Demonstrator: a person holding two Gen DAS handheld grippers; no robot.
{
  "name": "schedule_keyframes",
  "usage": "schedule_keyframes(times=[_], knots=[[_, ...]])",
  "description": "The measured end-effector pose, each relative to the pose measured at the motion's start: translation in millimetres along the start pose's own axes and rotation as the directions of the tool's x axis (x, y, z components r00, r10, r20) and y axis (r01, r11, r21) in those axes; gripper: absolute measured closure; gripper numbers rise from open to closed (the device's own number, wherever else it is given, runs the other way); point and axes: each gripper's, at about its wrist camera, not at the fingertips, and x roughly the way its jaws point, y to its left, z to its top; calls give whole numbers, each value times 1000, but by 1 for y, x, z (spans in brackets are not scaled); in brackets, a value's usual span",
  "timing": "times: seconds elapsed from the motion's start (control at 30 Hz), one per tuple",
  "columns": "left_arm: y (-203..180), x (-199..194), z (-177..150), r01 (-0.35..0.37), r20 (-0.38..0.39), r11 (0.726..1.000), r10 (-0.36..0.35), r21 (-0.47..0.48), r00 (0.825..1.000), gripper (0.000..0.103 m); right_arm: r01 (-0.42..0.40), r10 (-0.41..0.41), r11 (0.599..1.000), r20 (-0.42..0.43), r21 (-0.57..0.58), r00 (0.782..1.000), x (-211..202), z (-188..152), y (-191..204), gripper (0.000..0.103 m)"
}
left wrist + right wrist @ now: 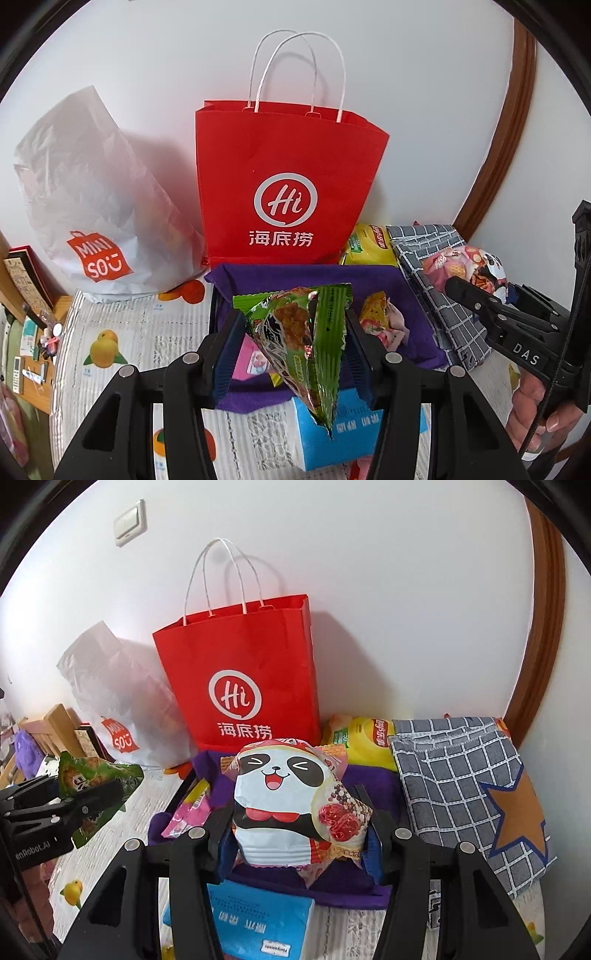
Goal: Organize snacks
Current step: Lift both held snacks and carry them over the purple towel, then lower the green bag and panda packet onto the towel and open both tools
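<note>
White wall bkgd: left hand-held gripper (295, 350) tilted down clamps green snack pkt (306, 343), right hand-held gripper (297, 830) panda pkt (291, 805).

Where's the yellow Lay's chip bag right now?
The yellow Lay's chip bag lies at the back by the wall, between the red Haidilao paper bag and the grey checked cloth, behind the purple cloth bin.

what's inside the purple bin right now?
Visible in the purple bin: a pink packet at its left side and an orange-pink wrapped snack toward the right. The held green packet and panda packet block the bin's middle, so anything beneath them is hidden.
</note>
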Motion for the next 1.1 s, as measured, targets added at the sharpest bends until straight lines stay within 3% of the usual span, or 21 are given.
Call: schedule_keyframes(times=[0.33, 0.47, 0.8, 1.1], knots=[[10, 43, 29, 47, -19, 998, -48, -38, 999, 52, -15, 15, 1000, -6, -5, 1000, 30, 23, -6, 48], [9, 65, 29, 27, -53, 1000, -28, -15, 998, 52, -65, 65, 998, -92, -2, 994, 59, 16, -12, 48], [13, 101, 14, -7, -164, 1000, 2, -28, 986, 52, -30, 26, 999, -199, -21, 980, 100, -4, -13, 48], [7, 104, 12, 5, -168, 1000, -7, -17, 986, 52, -20, 4, 999, -290, -51, 957, 122, -15, -8, 48]])
